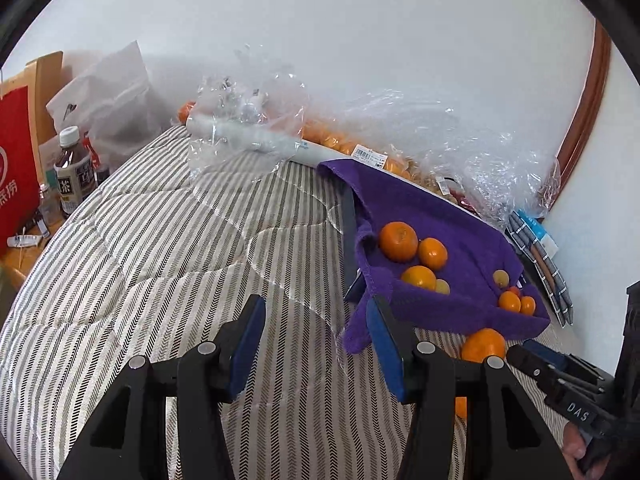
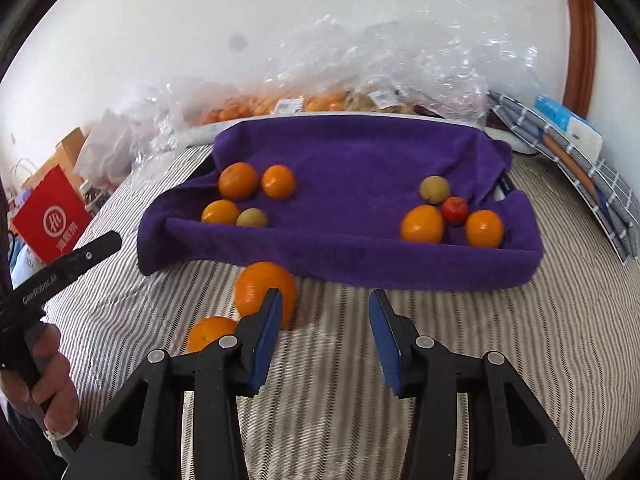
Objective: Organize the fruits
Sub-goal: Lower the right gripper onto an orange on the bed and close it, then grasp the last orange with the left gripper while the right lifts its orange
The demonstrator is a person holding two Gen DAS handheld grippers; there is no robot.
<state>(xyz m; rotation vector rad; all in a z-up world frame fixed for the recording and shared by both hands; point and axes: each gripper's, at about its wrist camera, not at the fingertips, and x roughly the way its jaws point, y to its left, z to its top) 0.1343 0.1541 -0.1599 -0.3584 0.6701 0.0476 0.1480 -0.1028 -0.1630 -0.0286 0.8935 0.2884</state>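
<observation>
A tray lined with a purple towel point(image 2: 352, 160) sits on the striped bed; it also shows in the left wrist view point(image 1: 432, 216). On its left lie three oranges point(image 2: 238, 181) and a yellow-green fruit point(image 2: 251, 218). On its right lie two oranges point(image 2: 422, 224), a small red fruit point(image 2: 455, 209) and another yellow-green fruit point(image 2: 435, 189). Two loose oranges point(image 2: 262, 292) point(image 2: 208, 332) lie on the bed in front of the tray. My right gripper point(image 2: 324, 304) is open and empty, its left finger just in front of the nearer orange. My left gripper point(image 1: 316, 312) is open and empty, left of the tray.
Clear plastic bags with more oranges point(image 2: 256, 106) lie along the wall behind the tray. Folded checked cloths point(image 2: 580, 184) and a blue box point(image 2: 568, 120) lie at the right. A red bag point(image 1: 16, 168) and a tea bottle point(image 1: 74, 168) stand left of the bed.
</observation>
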